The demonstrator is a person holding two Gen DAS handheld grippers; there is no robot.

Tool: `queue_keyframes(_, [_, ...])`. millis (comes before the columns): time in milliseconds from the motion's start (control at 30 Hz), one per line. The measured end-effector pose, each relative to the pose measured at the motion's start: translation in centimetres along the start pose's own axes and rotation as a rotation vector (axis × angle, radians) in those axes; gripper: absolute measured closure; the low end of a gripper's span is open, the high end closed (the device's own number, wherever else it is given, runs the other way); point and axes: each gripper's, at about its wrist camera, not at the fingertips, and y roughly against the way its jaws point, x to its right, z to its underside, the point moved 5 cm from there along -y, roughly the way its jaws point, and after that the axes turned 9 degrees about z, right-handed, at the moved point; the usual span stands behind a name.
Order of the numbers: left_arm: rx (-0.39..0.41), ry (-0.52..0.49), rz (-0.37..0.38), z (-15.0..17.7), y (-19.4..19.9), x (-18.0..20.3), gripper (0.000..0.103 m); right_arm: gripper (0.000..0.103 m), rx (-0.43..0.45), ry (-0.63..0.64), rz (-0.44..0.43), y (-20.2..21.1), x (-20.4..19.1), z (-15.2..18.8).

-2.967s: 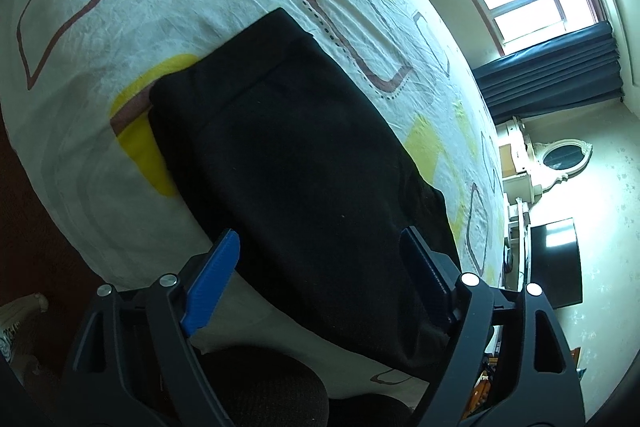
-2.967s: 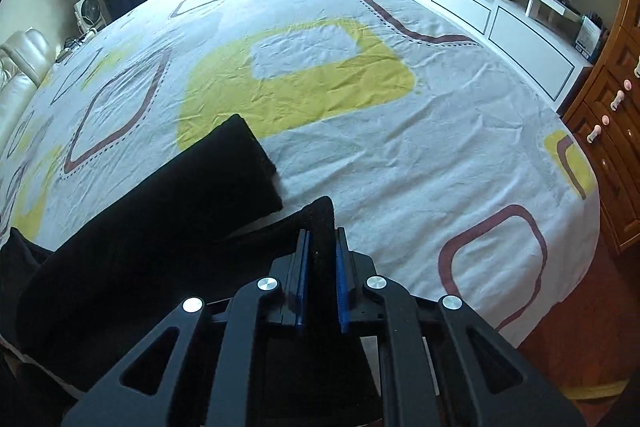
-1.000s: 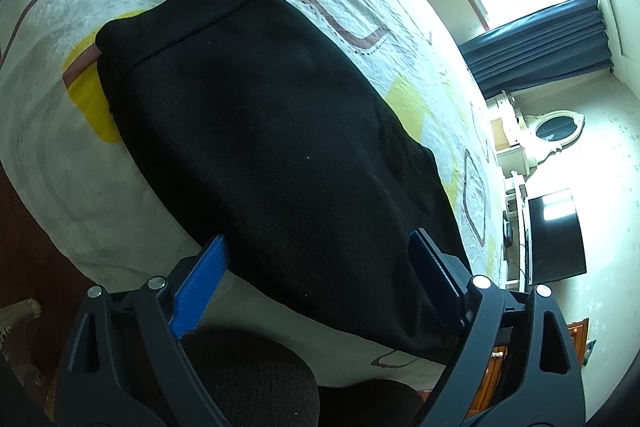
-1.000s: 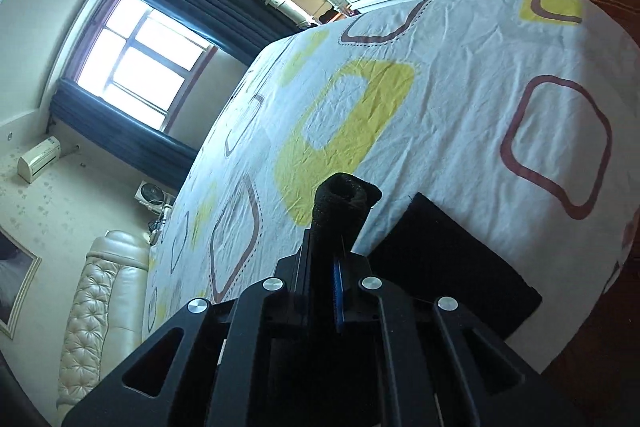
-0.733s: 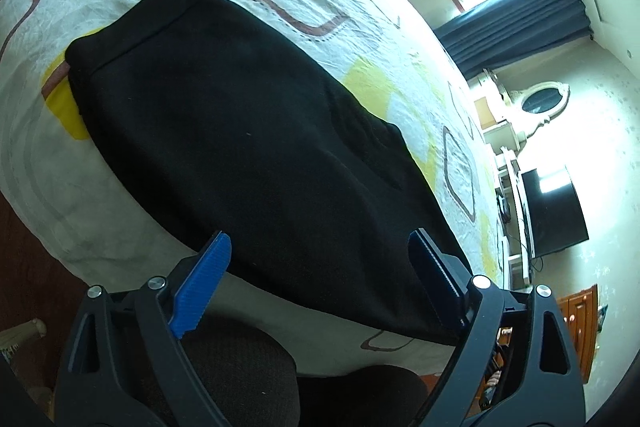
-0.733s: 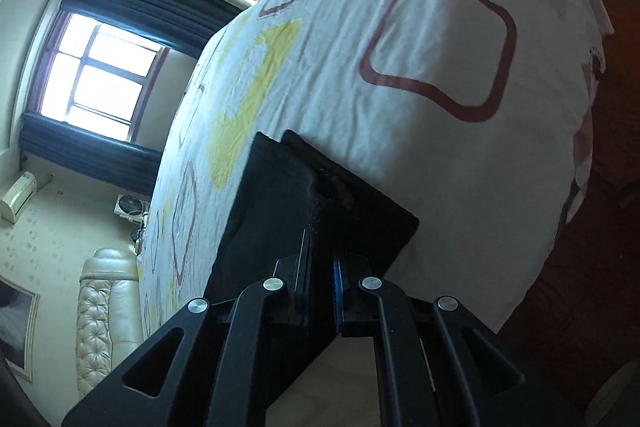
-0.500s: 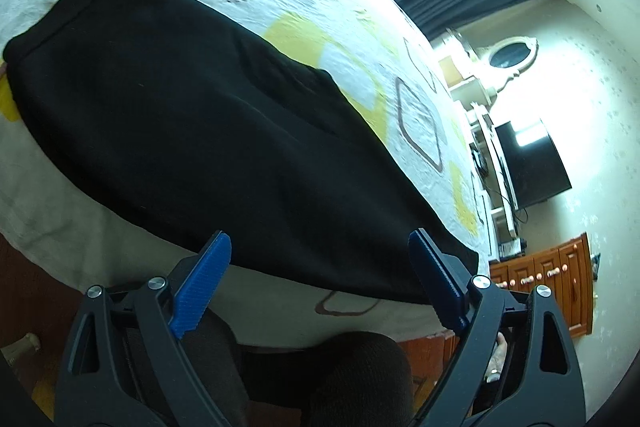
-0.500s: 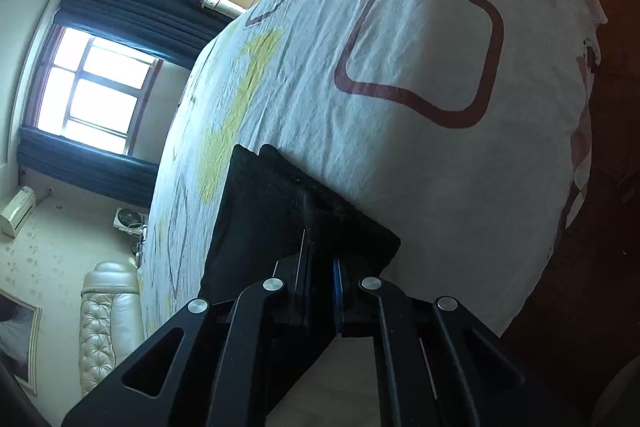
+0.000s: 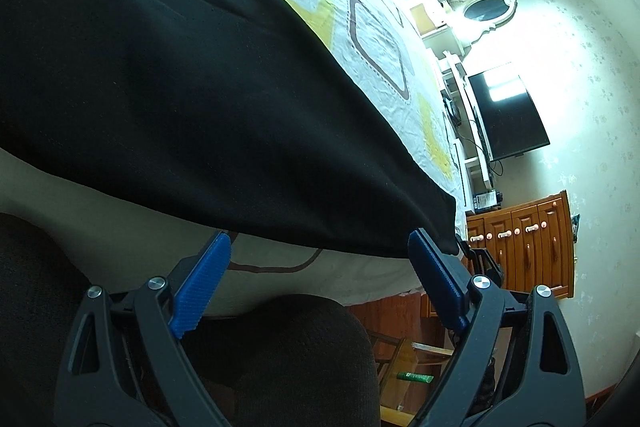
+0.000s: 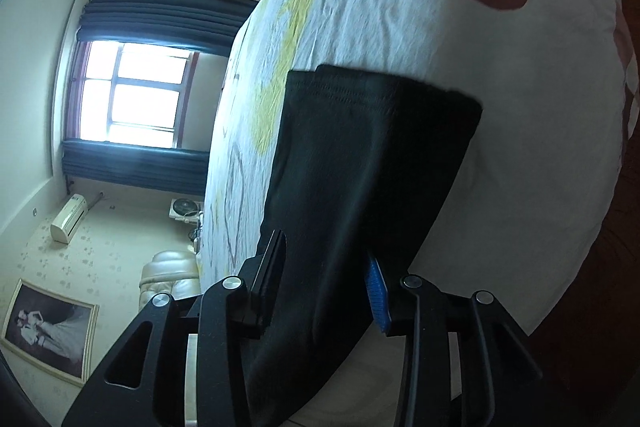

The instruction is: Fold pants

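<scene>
A bed [image 9: 384, 39] with a white sheet patterned in yellow and maroon fills a bedroom with a dark-curtained window [image 10: 132, 95], a television [image 9: 508, 115] and a wooden dresser [image 9: 528, 247]. The black pants [image 9: 180, 87] lie flat along the near edge of the bed. The left gripper [image 9: 320, 267] hovers just off that edge with its jaws spread wide, and the right gripper [image 10: 328, 267] has its fingers apart with the pants' fabric running between them.

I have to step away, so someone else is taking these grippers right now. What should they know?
Left gripper: open, empty, at the pants' near edge.
Right gripper: jaws apart, black fabric lying between them; grip released or nearly so.
Black pants: on the patterned bedsheet near the bed's edge, legs laid one over the other, hems roughly together.
Done: lengthwise fold.
Left: likely fold the length across, then smooth.
</scene>
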Motion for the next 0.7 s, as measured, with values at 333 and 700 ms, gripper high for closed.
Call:
queue_keyframes(333, [-0.025, 0.011, -0.003, 0.4, -1.2, -0.5, 0.013, 0.053, -0.208, 0.167, -0.071, -4.5, -4.5, 9.1])
queue_keyframes(700, [-0.047, -0.006, 0.009, 1.0, -2.2, 0.1, 0.013, 0.094, -0.302, 0.341, 0.024, -6.6, -6.2, 12.4])
